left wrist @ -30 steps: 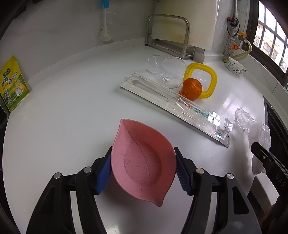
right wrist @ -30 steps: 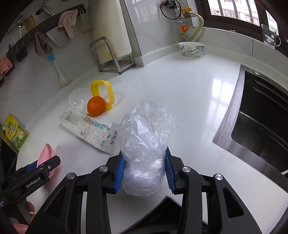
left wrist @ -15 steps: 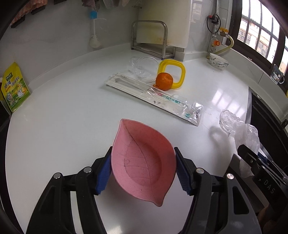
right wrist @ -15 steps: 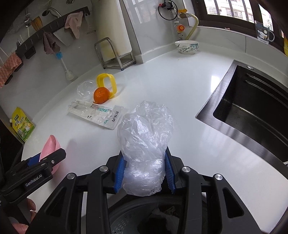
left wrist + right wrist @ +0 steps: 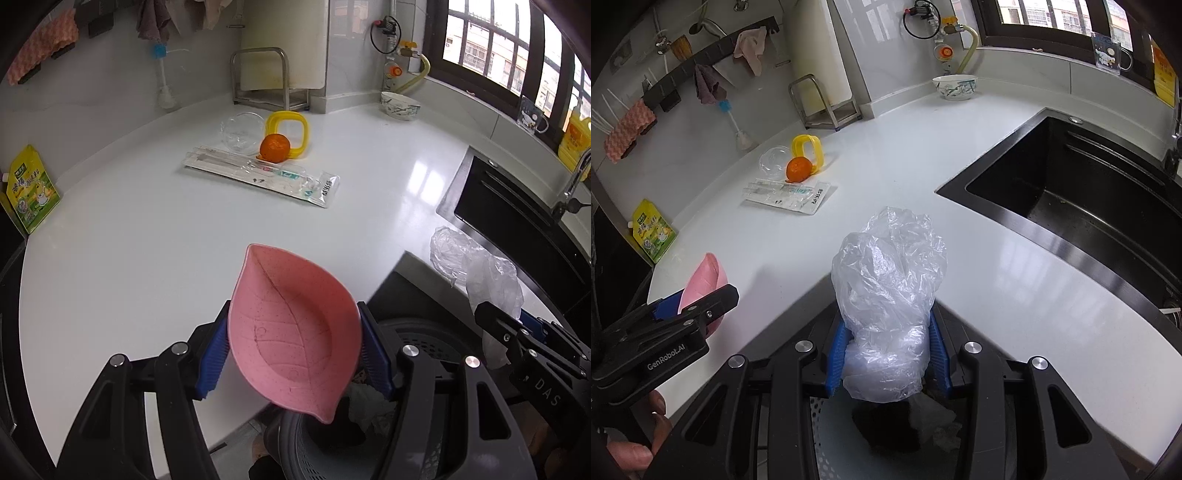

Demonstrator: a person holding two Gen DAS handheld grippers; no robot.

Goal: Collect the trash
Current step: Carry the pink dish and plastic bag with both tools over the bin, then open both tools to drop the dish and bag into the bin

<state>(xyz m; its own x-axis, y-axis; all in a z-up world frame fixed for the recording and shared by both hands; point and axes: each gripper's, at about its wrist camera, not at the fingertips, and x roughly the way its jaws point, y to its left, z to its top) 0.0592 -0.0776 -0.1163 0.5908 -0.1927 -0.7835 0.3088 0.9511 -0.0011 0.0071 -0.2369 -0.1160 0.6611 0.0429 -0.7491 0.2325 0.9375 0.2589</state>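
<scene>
My left gripper [image 5: 293, 350] is shut on a pink leaf-shaped dish [image 5: 291, 332], holding it over the counter's front edge. My right gripper [image 5: 888, 354] is shut on a crumpled clear plastic bag [image 5: 890, 280], which hangs above a grey perforated bin [image 5: 834, 435] with paper scraps inside. In the left wrist view the same bin [image 5: 436, 454] sits below the dish, and the bag [image 5: 476, 266] shows at the right. Far back on the white counter [image 5: 129, 258] lie a clear plastic package [image 5: 258, 175], an orange [image 5: 275, 147], a clear lid [image 5: 240, 133] and a yellow ring [image 5: 290, 131].
A black sink [image 5: 1071, 195] is sunk into the counter at the right. A yellow-green pouch [image 5: 31, 192] leans at the left edge. A patterned bowl [image 5: 955, 86], a metal rack [image 5: 827, 103] and a bottle brush [image 5: 737, 125] stand by the back wall.
Both grippers have pulled back from the counter toward its front edge, each keeping its load. The bin has come into view beneath them.
</scene>
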